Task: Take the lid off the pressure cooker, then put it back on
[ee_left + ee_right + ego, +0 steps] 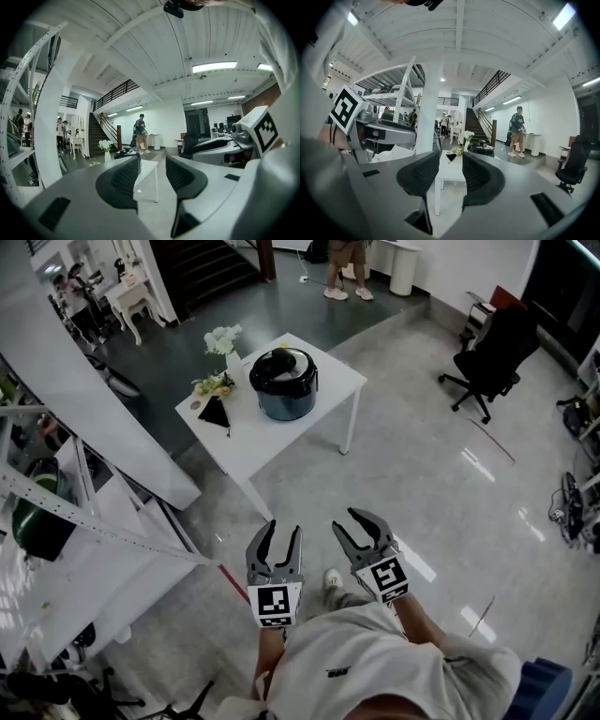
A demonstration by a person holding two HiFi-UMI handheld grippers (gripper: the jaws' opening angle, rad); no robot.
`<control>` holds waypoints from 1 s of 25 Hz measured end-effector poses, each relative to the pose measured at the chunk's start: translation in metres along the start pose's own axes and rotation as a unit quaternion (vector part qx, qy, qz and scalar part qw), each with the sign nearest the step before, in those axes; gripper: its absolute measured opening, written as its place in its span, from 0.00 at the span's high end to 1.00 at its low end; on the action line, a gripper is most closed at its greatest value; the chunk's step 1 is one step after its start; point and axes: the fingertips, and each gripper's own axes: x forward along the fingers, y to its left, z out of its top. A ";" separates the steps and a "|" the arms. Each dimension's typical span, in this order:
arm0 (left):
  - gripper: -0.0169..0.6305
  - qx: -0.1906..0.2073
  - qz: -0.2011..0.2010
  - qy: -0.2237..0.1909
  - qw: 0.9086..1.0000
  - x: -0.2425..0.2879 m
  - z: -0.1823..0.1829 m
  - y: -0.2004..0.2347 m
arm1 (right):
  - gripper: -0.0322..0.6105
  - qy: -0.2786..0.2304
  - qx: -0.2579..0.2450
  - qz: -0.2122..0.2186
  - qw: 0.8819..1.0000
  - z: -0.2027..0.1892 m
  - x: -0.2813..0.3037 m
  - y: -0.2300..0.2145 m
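Plainly I haven't begun: the pressure cooker point(284, 390), a squat dark drum with its glossy black domed lid point(281, 367) seated on top, stands on the flat white worktop point(272, 442), well ahead of me across the polished grey floor point(441, 493). The left hand-held gripper point(281, 529) and right hand-held gripper point(348, 520) are both empty, their ribbed black pads point(123, 180) slightly apart with nothing between them. Next, I judge, I must walk up and reach over the lid to grip it.

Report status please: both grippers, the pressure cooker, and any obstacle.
Left gripper, right gripper: jaws apart, empty. Pressure cooker on white table, lid on, far ahead, out of reach. Flower vase beside cooker, not over lid.
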 end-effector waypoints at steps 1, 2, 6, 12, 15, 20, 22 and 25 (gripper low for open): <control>0.67 0.000 0.001 0.001 1.000 0.009 0.001 0.002 | 0.71 0.002 0.000 0.001 1.000 0.001 0.006 -0.006; 0.67 0.000 0.002 0.002 1.000 0.017 0.003 0.004 | 0.71 0.002 0.001 0.003 1.000 0.002 0.012 -0.012; 0.67 -0.002 0.010 0.006 1.000 0.048 0.006 0.009 | 0.71 0.009 0.006 0.009 1.000 0.008 0.031 -0.036; 0.68 -0.004 0.022 0.016 1.000 0.096 0.010 0.012 | 0.71 0.009 0.001 0.017 1.000 0.008 0.058 -0.082; 0.68 -0.001 0.025 0.016 1.000 0.117 0.015 0.012 | 0.71 0.011 0.005 0.017 1.000 0.009 0.070 -0.104; 0.68 0.002 0.030 0.016 0.999 0.149 0.020 0.016 | 0.71 0.019 -0.001 0.017 1.000 0.004 0.089 -0.135; 0.68 0.003 0.031 0.015 0.999 0.159 0.023 0.019 | 0.71 0.023 -0.001 0.017 1.000 0.003 0.097 -0.143; 0.68 0.003 0.030 0.016 0.999 0.173 0.024 0.026 | 0.71 0.019 0.005 0.020 1.000 0.008 0.112 -0.149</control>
